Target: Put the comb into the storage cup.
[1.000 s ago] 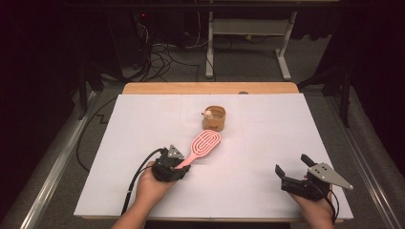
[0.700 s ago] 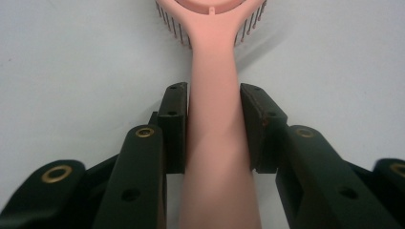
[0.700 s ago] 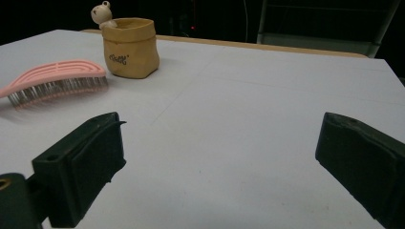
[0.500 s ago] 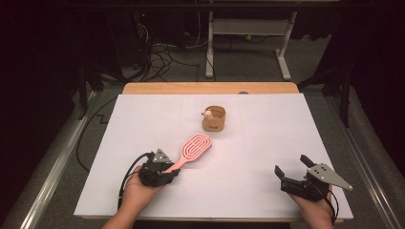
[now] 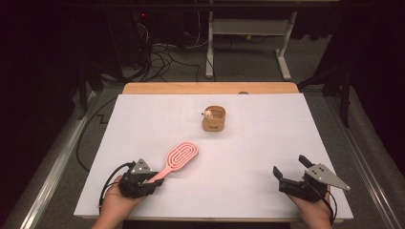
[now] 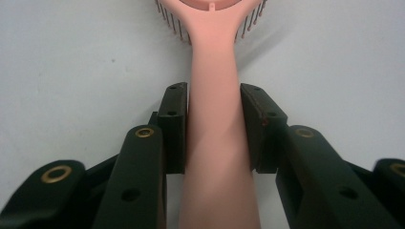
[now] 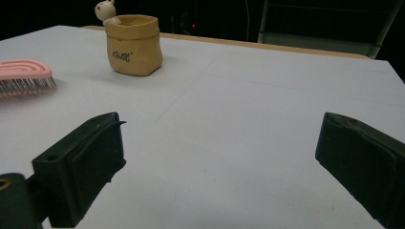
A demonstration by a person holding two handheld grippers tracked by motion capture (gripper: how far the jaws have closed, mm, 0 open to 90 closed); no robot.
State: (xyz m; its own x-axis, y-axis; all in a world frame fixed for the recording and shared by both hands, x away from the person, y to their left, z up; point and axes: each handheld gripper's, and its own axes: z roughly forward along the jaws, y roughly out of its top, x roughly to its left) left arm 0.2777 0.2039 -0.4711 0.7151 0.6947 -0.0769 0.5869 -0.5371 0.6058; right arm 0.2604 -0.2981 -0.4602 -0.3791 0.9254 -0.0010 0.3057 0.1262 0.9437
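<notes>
A pink hairbrush (image 5: 179, 157) lies over the white table sheet (image 5: 267, 157) at the front left, its oval head toward the middle. My left gripper (image 5: 155, 180) is shut on its handle; in the left gripper view the handle (image 6: 217, 143) runs between both pads, bristles at the top edge. A tan pot (image 5: 214, 119) with a small white figure on its rim stands at the table's centre back. In the right gripper view the pot (image 7: 133, 45) shows far left beside the hairbrush's head (image 7: 24, 76). My right gripper (image 5: 291, 171) rests open at the front right, nothing between its jaws.
The sheet covers a wooden table whose bare strip (image 5: 210, 88) shows at the back. Beyond it are cables on the floor (image 5: 167, 52) and a white frame stand (image 5: 248, 43). Dark floor flanks both sides.
My left gripper has pulled the hairbrush back toward the front left, away from the pot. The right gripper has stayed put.
</notes>
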